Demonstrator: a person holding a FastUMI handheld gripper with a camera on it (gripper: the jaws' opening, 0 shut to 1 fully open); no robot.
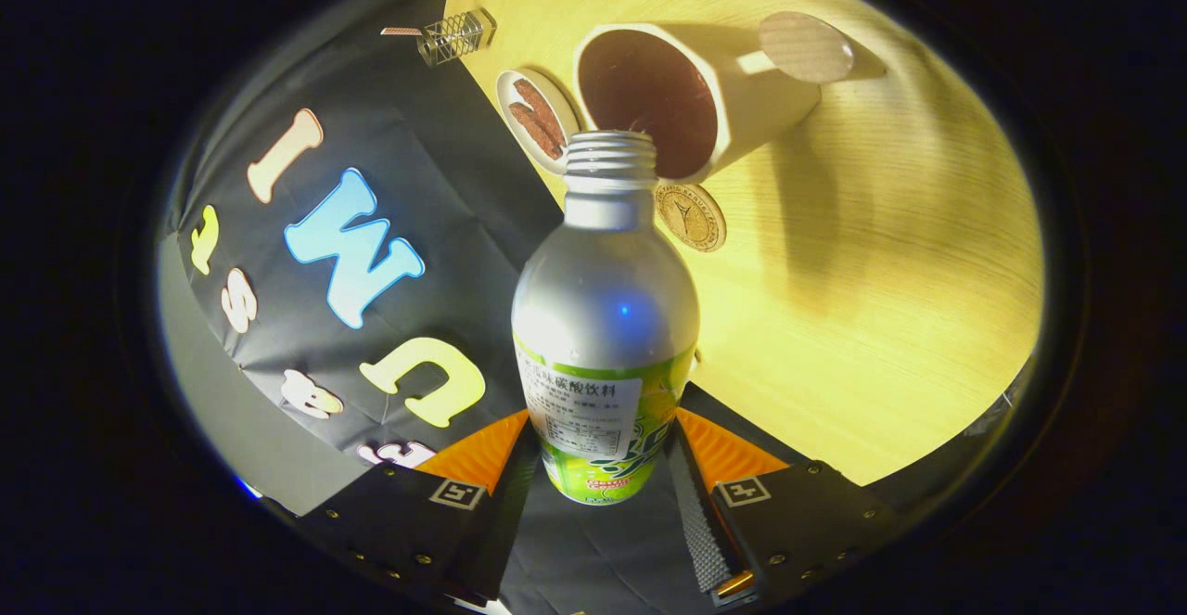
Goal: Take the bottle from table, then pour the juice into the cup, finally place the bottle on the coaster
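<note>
Tongs (603,467) clamp bottle (605,318) btwn fingers, mouth at cup (677,100).

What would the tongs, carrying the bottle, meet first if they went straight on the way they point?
Probably the cup: the bottle held between the tongs has its open mouth at the cup's rim, so it would touch first. Depth is uncertain.

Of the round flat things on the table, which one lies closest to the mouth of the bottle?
The golden patterned coaster, just beside the neck of the bottle held in the gripper; the small dish and plain disc lie farther.
</note>
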